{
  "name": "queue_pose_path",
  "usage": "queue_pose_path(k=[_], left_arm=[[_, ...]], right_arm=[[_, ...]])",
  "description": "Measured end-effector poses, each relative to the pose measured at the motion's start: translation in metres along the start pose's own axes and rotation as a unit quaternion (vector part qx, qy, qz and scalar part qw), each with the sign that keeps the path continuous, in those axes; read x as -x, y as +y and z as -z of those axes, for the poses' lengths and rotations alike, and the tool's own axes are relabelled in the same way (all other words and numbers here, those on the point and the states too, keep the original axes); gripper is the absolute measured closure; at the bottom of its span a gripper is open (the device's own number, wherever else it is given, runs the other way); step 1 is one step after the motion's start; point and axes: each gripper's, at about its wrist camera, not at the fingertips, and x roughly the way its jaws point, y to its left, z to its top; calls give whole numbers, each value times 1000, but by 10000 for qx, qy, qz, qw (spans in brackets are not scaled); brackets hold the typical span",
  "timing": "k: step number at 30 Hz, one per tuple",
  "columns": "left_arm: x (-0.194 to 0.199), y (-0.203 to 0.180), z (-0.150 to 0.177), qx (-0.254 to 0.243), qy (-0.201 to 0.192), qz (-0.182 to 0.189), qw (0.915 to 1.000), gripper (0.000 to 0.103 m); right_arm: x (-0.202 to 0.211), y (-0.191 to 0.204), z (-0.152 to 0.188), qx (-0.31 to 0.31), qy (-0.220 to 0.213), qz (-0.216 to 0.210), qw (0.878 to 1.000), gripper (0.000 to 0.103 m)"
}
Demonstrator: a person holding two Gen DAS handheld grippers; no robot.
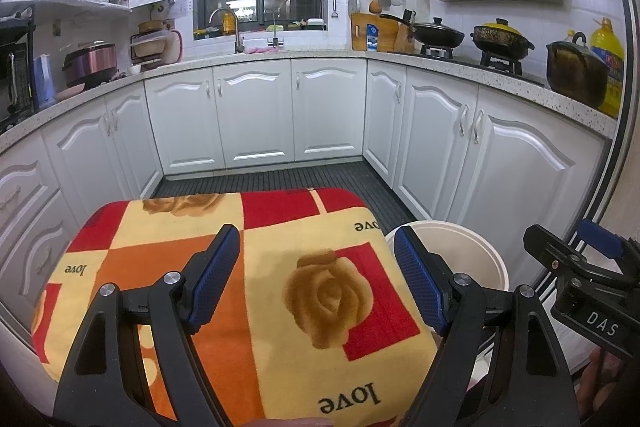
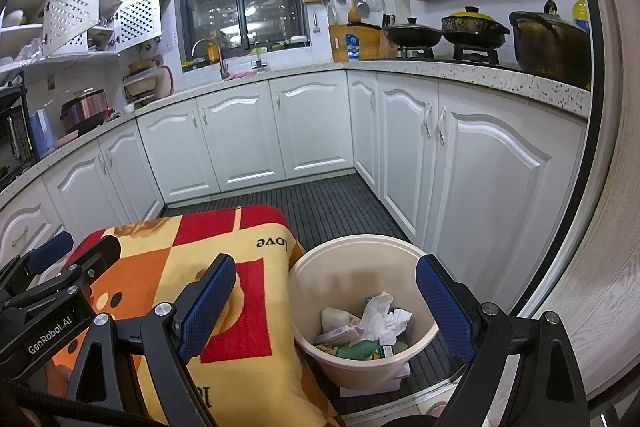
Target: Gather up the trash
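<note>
A cream trash bin (image 2: 362,291) stands on the dark floor mat right of a low table draped in a red, orange and yellow rose-print cloth (image 1: 248,291). The bin holds crumpled white paper (image 2: 384,319), small cartons and green packaging. My left gripper (image 1: 318,279) is open and empty above the cloth. My right gripper (image 2: 324,311) is open and empty, held above the bin's near left side. The bin's rim also shows in the left wrist view (image 1: 460,243), with the right gripper (image 1: 592,267) at the far right. The left gripper (image 2: 56,267) shows at the left of the right wrist view.
White cabinets (image 1: 256,115) line three sides under a speckled counter (image 2: 460,75). Pots (image 1: 500,39) sit on the stove at right, with a sink (image 1: 240,43) under the window. A dark ribbed floor mat (image 2: 332,203) lies between table and cabinets.
</note>
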Motion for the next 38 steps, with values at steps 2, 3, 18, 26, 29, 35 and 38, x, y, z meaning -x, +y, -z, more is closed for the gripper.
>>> queue_pose_path(k=[2, 3, 18, 26, 29, 35, 38], left_arm=[[-1, -1, 1, -19, 3, -5, 10000, 24], [-1, -1, 1, -21, 1, -3, 10000, 24], [-7, -6, 3, -178, 27, 73, 9998, 24], [-9, -6, 3, -186, 65, 110, 9997, 24], [-12, -8, 3, -235, 101, 129, 9996, 24], [-12, -9, 6, -324, -10, 144, 9994, 24], [-13, -5, 8, -295, 48, 154, 9994, 24]], right_arm=[[-1, 0, 0, 3, 17, 17, 10000, 13], [-2, -1, 1, 1, 26, 13, 10000, 13], [-7, -5, 1, -14, 99, 50, 9999, 13], [-8, -7, 1, -38, 117, 45, 9999, 13], [-10, -7, 2, -30, 158, 58, 9999, 13], [-14, -7, 3, -22, 218, 75, 9997, 13], [-18, -5, 4, 0, 278, 51, 9996, 13]])
